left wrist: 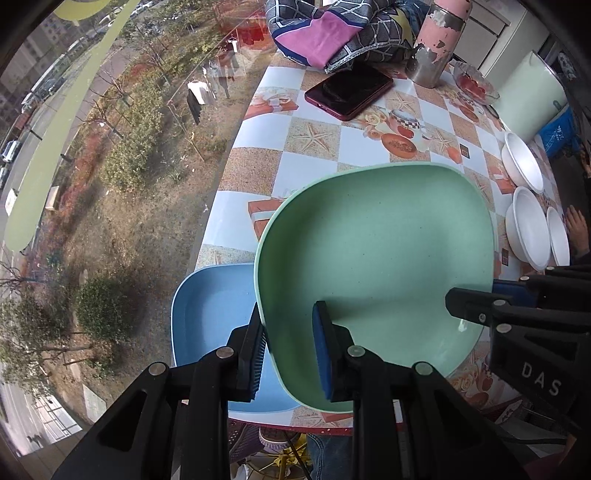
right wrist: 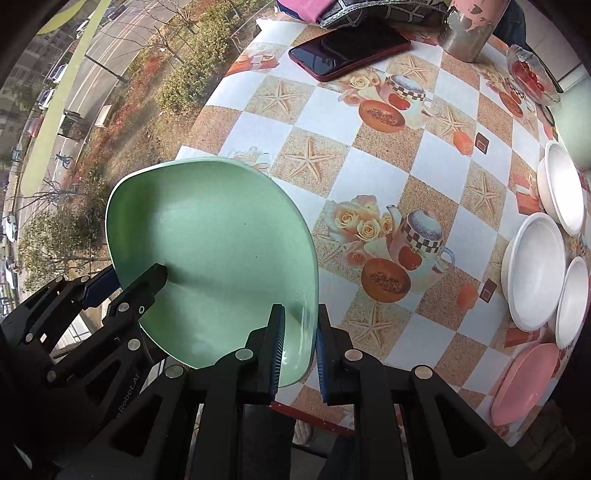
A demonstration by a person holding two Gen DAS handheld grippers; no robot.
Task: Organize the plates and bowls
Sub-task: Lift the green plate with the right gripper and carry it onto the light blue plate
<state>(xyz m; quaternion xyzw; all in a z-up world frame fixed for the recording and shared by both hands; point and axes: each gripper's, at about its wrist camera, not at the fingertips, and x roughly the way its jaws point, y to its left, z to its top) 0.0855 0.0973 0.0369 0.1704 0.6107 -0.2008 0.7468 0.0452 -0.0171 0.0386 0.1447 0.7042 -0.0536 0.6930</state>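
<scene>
The green plate (left wrist: 373, 266) is held off the table (left wrist: 325, 162) by both grippers at once, near the table's front edge, and it overlaps the blue plate (left wrist: 210, 317) that lies below it at the left corner. The left gripper (left wrist: 291, 350) is clenched on the plate's left rim, one finger outside and one inside. The right gripper (right wrist: 299, 350) pinches the right rim in the same way, its jaws nearly closed with the wall between them.

Risks, as judged from this position:

1. Both holds are thin edge pinches on a smooth sloping wall. If either hand twists or pulls apart from the other, the rim could slide out of the pads and the plate would drop on one side.
2. The plate hangs close to the table edge. A slip toward the holder could send it off the table, not onto the blue plate.
3. If the green plate is meant to stack in the blue plate, the two are not yet aligned. Lowering now would set it across the blue rim, tilted and liable to rock or push the blue plate toward the edge.
4. Releasing one gripper before the plate is seated would leave it levered on a single pinch.

Three white bowls (right wrist: 535, 269) and a pink plate (right wrist: 524, 384) lie at the right side, well apart. A phone (right wrist: 351, 48) and a flask (right wrist: 469, 33) sit at the far end, out of the way.
</scene>
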